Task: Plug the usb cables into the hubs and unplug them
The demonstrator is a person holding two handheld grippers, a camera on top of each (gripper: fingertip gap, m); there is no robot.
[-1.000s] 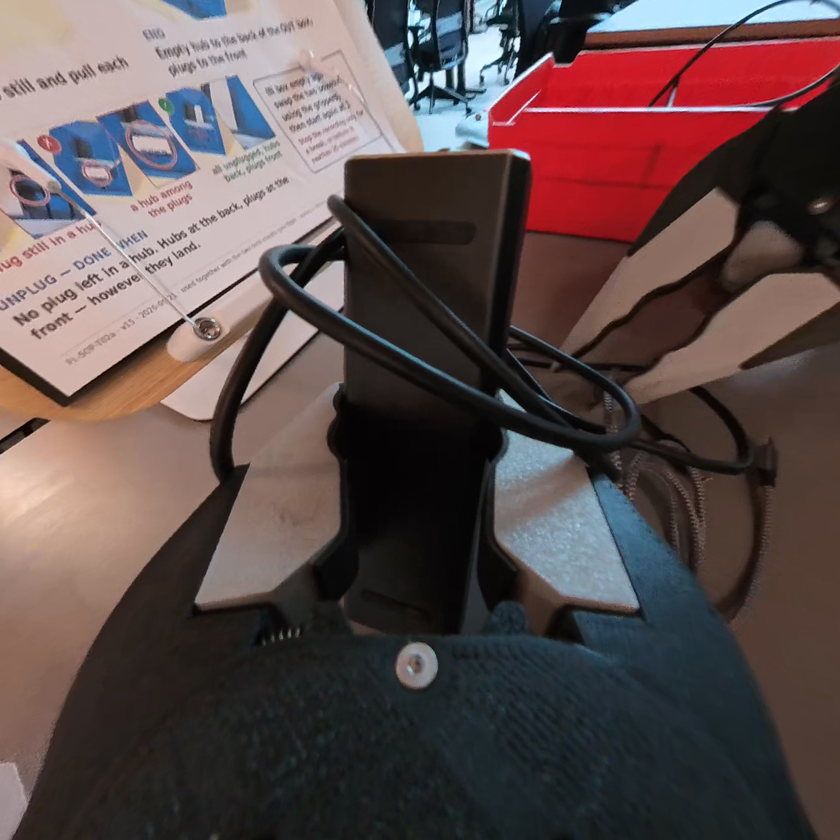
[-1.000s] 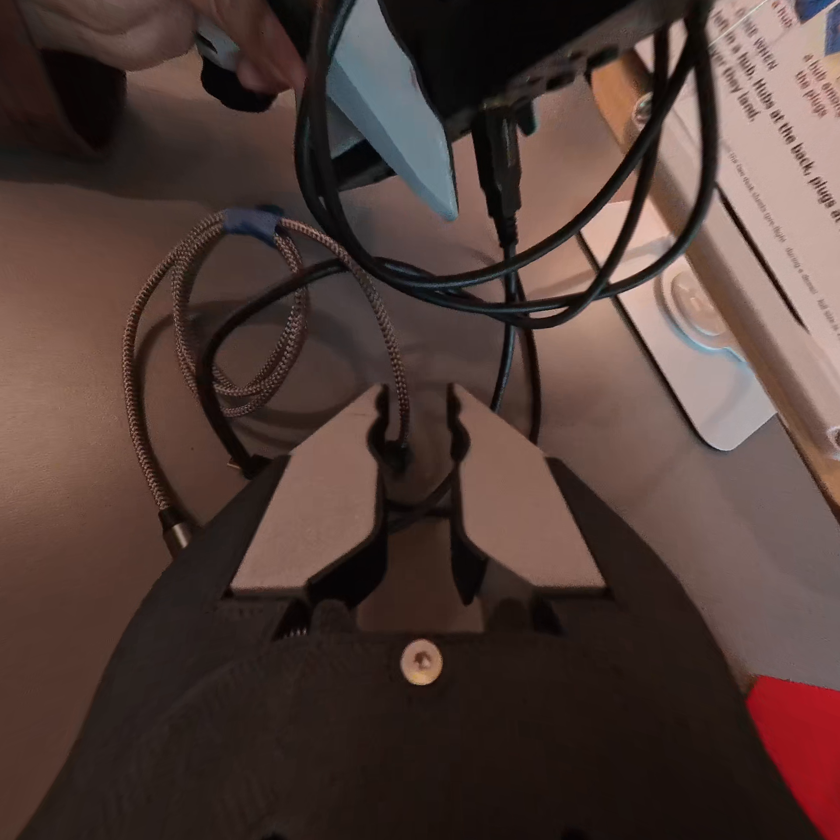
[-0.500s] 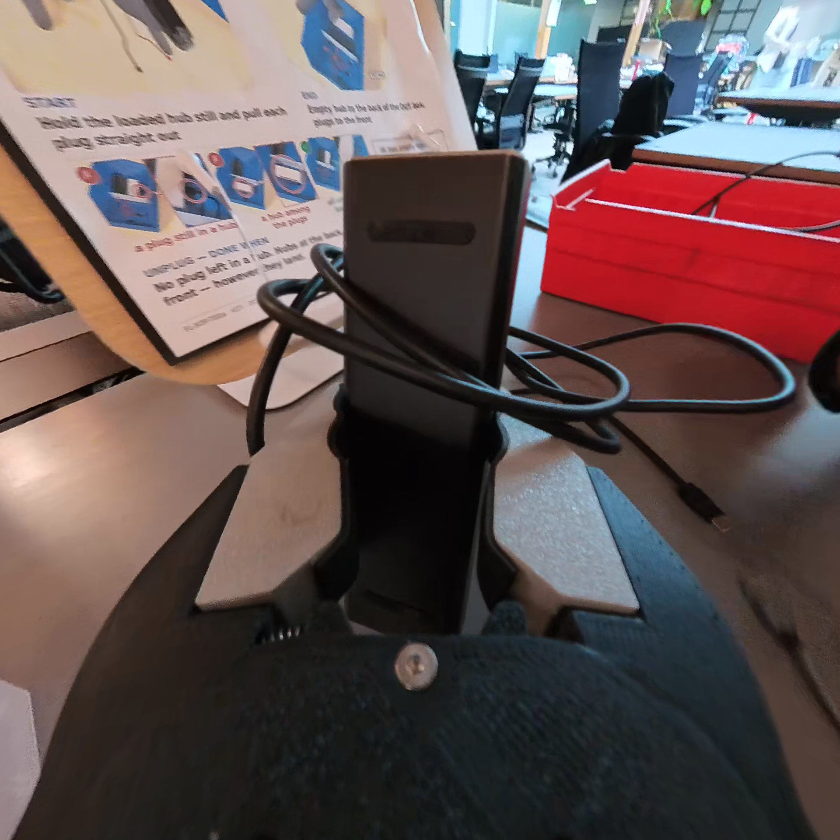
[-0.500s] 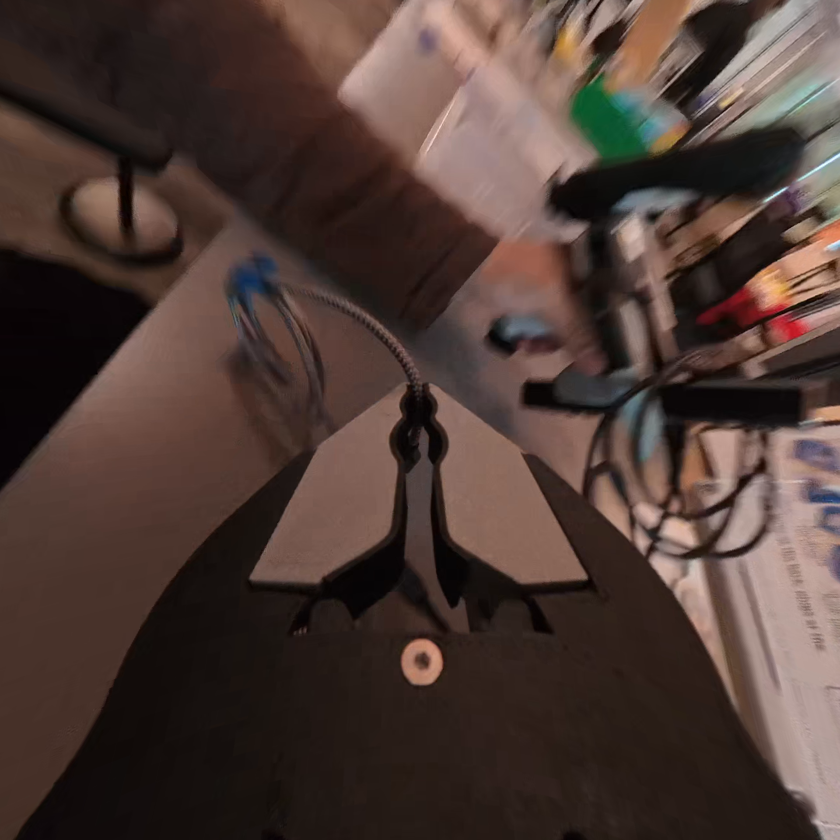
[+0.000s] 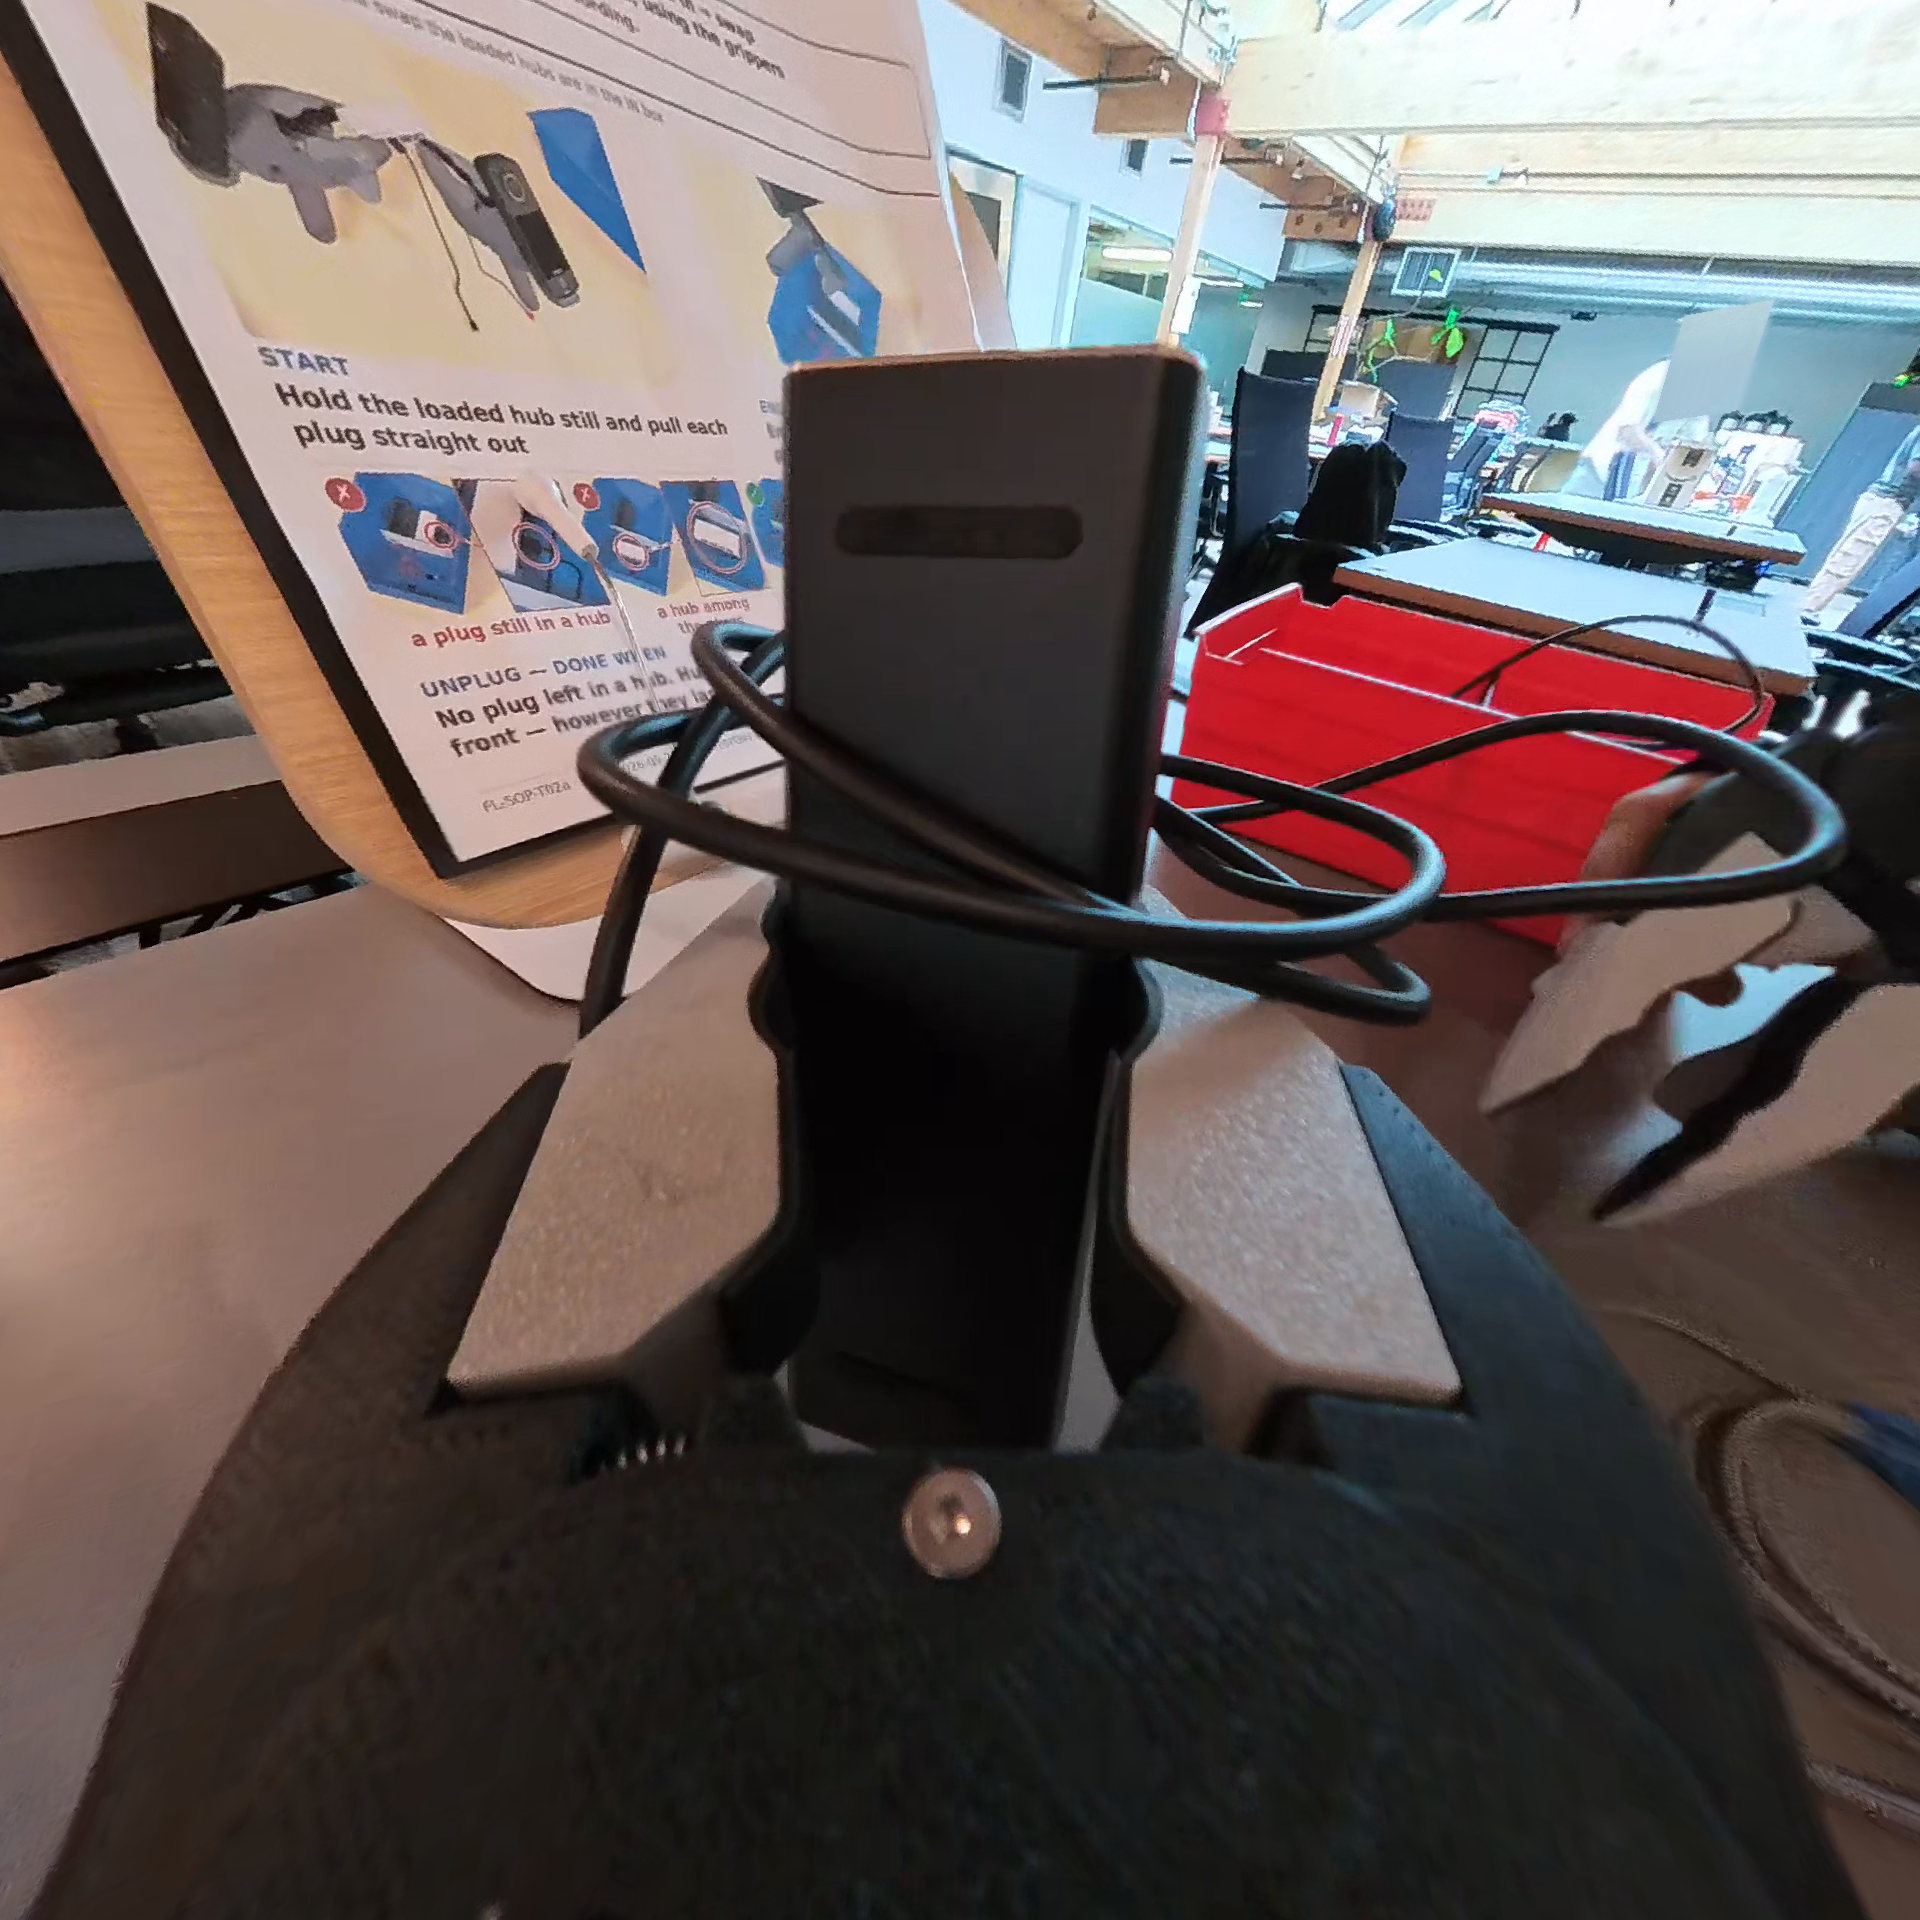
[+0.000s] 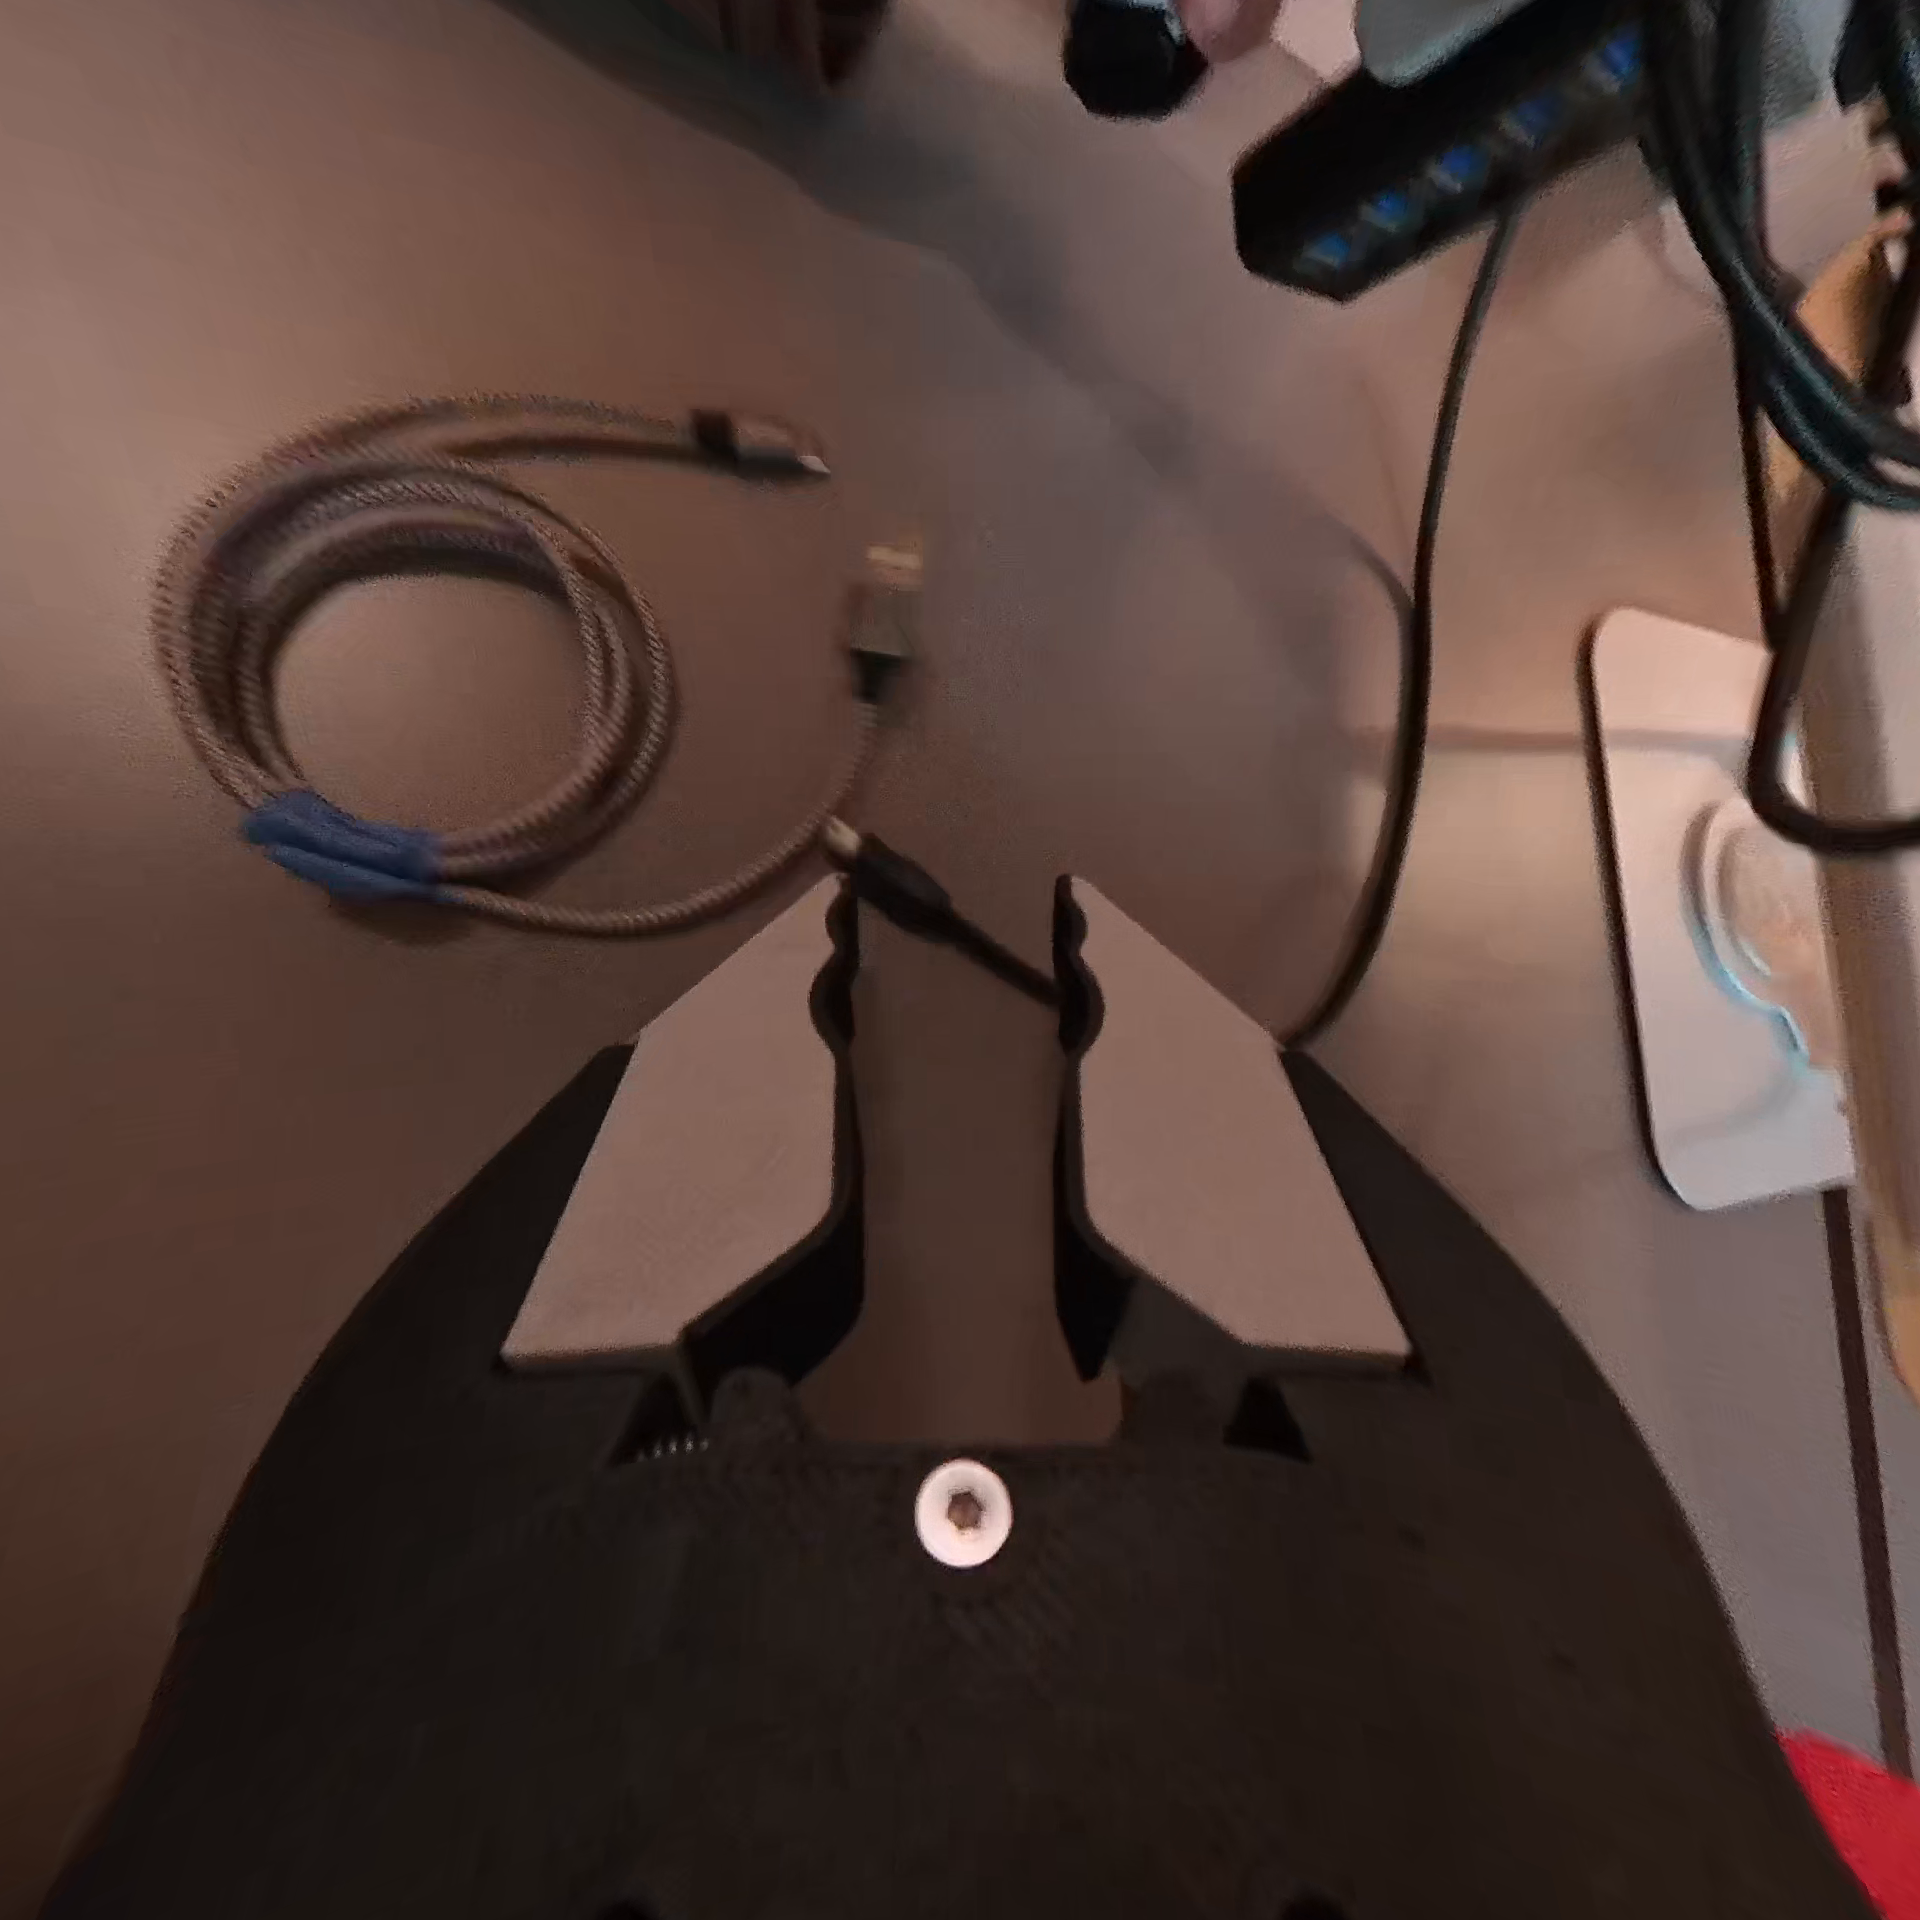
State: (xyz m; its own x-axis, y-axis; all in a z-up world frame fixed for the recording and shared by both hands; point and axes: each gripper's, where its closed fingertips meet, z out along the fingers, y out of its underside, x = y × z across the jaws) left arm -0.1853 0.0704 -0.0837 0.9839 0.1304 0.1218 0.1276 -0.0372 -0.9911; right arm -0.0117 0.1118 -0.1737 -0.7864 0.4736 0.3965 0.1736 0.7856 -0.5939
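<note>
Clamping the dark USB hub upright between its fingers, the left hand-held gripper holds it off the counter, with a black cable looped loosely around the hub just ahead of the fingertips. The right hand-held gripper points down at the counter, jaws parted and empty; a black cable plug lies just past its left fingertip, and a coiled braided cable bound with blue ties rests ahead to its left.

The slack loops could snag as the plug is lifted, dragging on the hub or twisting it in the grip. The plug is small and lies aslant to the jaws, so a pinch could clip only the cord.

Half a second ago the right hand-held gripper was shut on the braided cable; that cable now lies released.
</note>
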